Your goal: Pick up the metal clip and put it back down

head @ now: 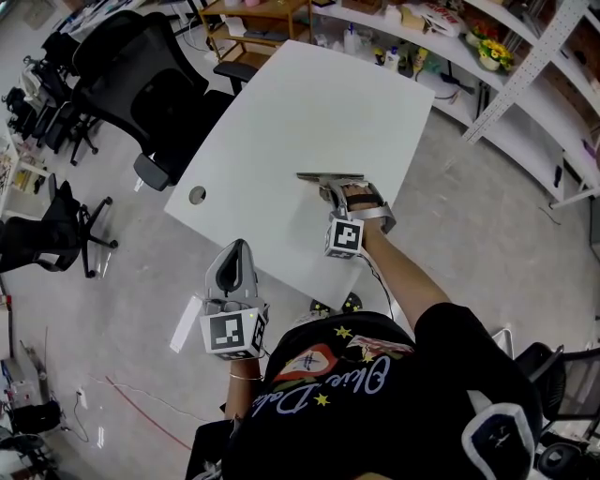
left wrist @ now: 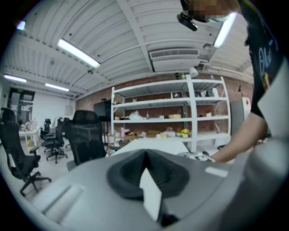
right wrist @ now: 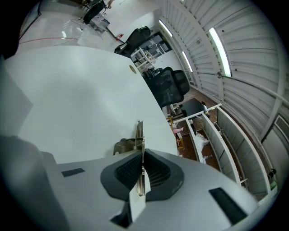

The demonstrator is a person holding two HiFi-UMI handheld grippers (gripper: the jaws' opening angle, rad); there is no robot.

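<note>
The metal clip [head: 330,176] is a flat silver bar with a folded handle, near the white table's [head: 309,103] front right part. My right gripper [head: 339,190] reaches onto the table from the near side and is shut on the clip. In the right gripper view its black pads [right wrist: 156,173] press on the thin handle plate of the clip [right wrist: 138,135], which stands on edge and sticks out ahead of the right gripper [right wrist: 142,155]. My left gripper [head: 238,247] hangs off the table's near edge, shut and holding nothing; the left gripper [left wrist: 145,155] points at the shelves.
A round cable hole [head: 197,195] sits at the table's left corner. Black office chairs [head: 141,84] stand to the left. White shelving [head: 525,84] runs along the right, and a wooden rack [head: 258,19] stands behind the table. A white strip [head: 185,323] lies on the floor.
</note>
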